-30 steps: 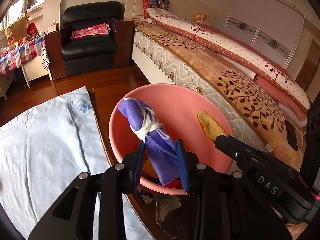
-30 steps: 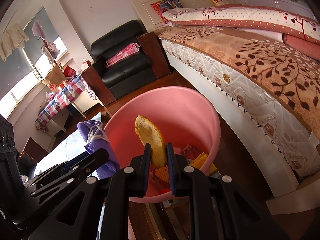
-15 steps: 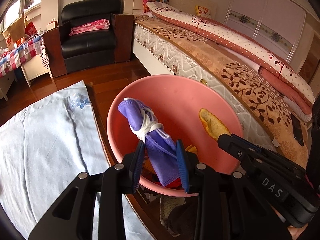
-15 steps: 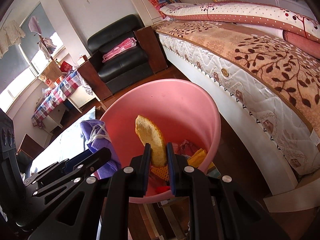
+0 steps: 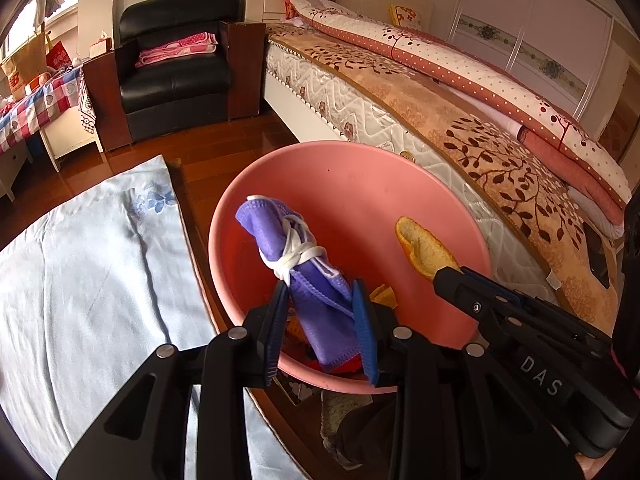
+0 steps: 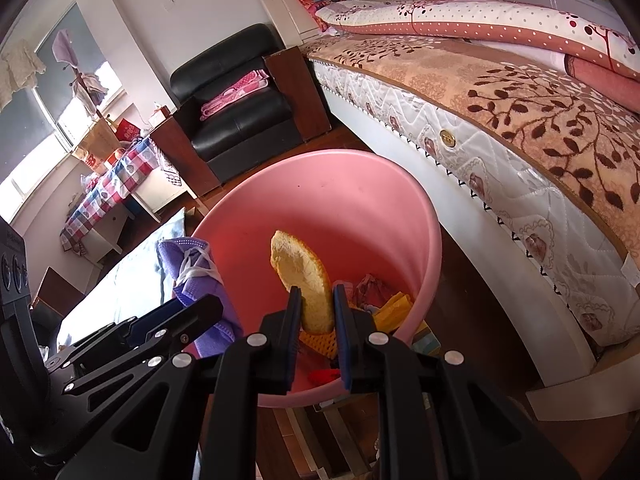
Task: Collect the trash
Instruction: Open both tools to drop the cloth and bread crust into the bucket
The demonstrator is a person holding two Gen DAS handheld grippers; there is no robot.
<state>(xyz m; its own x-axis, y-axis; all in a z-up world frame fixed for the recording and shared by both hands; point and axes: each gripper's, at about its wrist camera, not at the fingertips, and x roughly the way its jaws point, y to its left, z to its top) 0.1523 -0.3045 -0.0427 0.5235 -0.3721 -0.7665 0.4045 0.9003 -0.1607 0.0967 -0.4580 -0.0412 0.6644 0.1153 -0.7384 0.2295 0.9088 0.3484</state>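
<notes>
A pink bin [image 5: 360,200] stands on the floor beside the bed; it also shows in the right wrist view [image 6: 360,208]. My left gripper [image 5: 322,300] is shut on a rolled purple face mask [image 5: 288,248] tied with its white straps, held over the bin's near rim. My right gripper [image 6: 316,312] is shut on an orange peel [image 6: 300,272], held over the bin's opening. The peel [image 5: 420,246] and the right gripper also show in the left wrist view, and the mask [image 6: 192,276] in the right wrist view. Colourful trash [image 6: 380,304] lies at the bin's bottom.
A bed [image 5: 460,128] with a brown patterned cover runs along the right. A table with a pale blue cloth [image 5: 88,264] is at the left of the bin. A black armchair [image 5: 176,64] and a checked-cloth table [image 5: 28,108] stand at the back.
Both grippers have moved closer over the bin, which now fills more of each view. Each still holds its item.
</notes>
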